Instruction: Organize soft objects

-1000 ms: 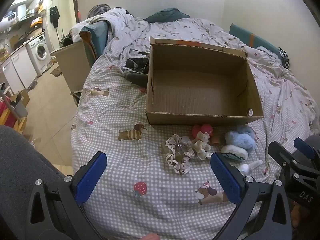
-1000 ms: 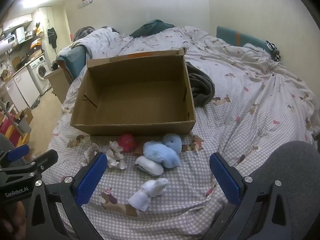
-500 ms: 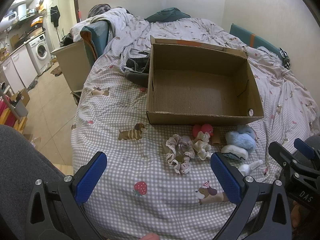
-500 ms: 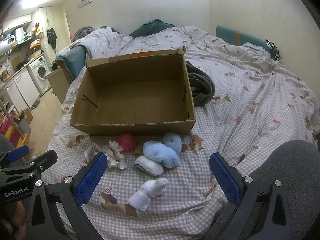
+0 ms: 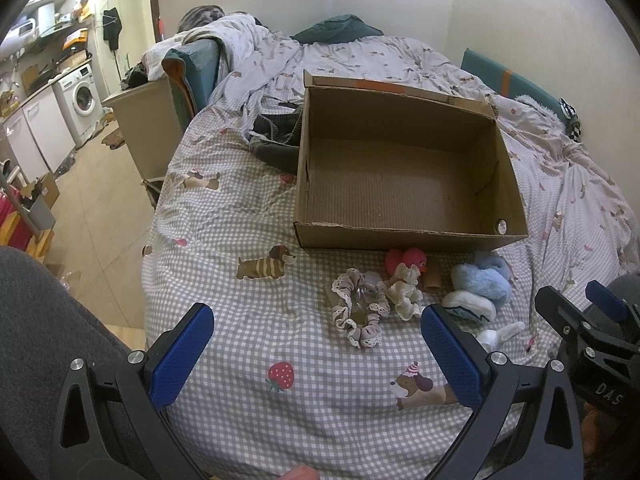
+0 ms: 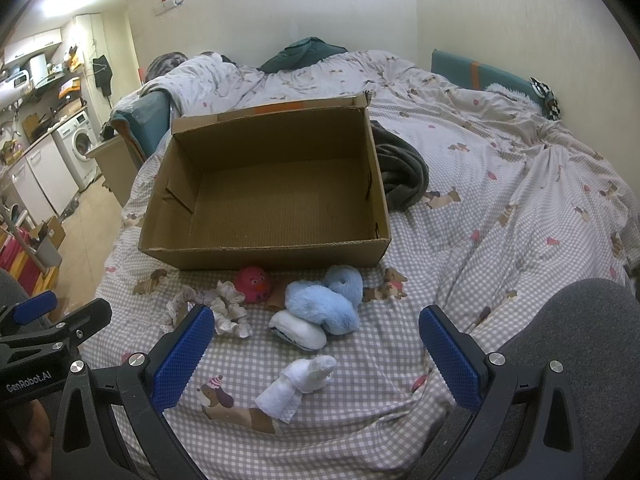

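Both tools are hovering above the near edge of the bed [image 6: 500, 184]. The left gripper [image 5: 316, 350] is standing with its blue pads spread wide and nothing between them; the right gripper [image 6: 314, 354] is likewise gaping wide and carrying nothing. A cardboard box [image 6: 264, 184] is lying open on the checked bedsheet, its floor bare. The soft objects are sitting in a loose row just in front of the box's near wall: a beige scrunchie [image 5: 358, 306], a cream scrunchie [image 5: 404, 292] touching it, a pink plush toy [image 6: 254, 282] close against the box wall, a fluffy blue slipper pair [image 6: 326, 302], and a white-and-navy sock bundle [image 6: 298, 330] leaning against the blue fluff. A white rolled sock [image 6: 298, 382] is lying apart, nearest the right gripper (roughly between its fingers in the right wrist view). A dark grey garment [image 6: 400, 172] is bunching beside the box's right wall.
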The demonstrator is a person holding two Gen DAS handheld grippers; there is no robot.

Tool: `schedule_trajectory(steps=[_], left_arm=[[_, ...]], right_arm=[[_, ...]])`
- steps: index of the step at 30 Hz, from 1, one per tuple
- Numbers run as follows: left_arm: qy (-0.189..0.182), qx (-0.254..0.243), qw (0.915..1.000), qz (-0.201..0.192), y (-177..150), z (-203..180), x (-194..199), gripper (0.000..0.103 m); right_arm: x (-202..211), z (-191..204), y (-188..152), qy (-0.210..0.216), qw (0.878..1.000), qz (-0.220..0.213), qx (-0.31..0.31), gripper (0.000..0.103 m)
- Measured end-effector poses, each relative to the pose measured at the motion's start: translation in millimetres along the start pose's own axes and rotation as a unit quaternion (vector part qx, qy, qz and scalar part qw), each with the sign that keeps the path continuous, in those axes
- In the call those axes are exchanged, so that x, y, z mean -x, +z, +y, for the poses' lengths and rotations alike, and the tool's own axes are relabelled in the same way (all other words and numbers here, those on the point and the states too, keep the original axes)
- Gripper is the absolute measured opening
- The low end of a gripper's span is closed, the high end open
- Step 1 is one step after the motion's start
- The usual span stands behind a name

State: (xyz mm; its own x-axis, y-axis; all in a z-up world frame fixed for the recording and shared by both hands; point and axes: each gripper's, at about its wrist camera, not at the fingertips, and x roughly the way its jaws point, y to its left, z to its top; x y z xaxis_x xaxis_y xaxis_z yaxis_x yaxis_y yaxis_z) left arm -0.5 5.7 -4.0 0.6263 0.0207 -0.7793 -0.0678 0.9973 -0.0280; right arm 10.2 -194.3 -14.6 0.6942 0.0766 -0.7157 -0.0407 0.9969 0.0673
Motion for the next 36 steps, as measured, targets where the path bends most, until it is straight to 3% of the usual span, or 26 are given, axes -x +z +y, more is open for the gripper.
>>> schedule_trajectory(steps=[36], left_arm=[[-0.001, 0.002, 1.0, 0.001, -0.4, 1.2, -1.0, 0.103]], right_arm=[[0.1, 0.1, 0.0, 0.0, 1.0, 0.002, -0.003, 0.103]])
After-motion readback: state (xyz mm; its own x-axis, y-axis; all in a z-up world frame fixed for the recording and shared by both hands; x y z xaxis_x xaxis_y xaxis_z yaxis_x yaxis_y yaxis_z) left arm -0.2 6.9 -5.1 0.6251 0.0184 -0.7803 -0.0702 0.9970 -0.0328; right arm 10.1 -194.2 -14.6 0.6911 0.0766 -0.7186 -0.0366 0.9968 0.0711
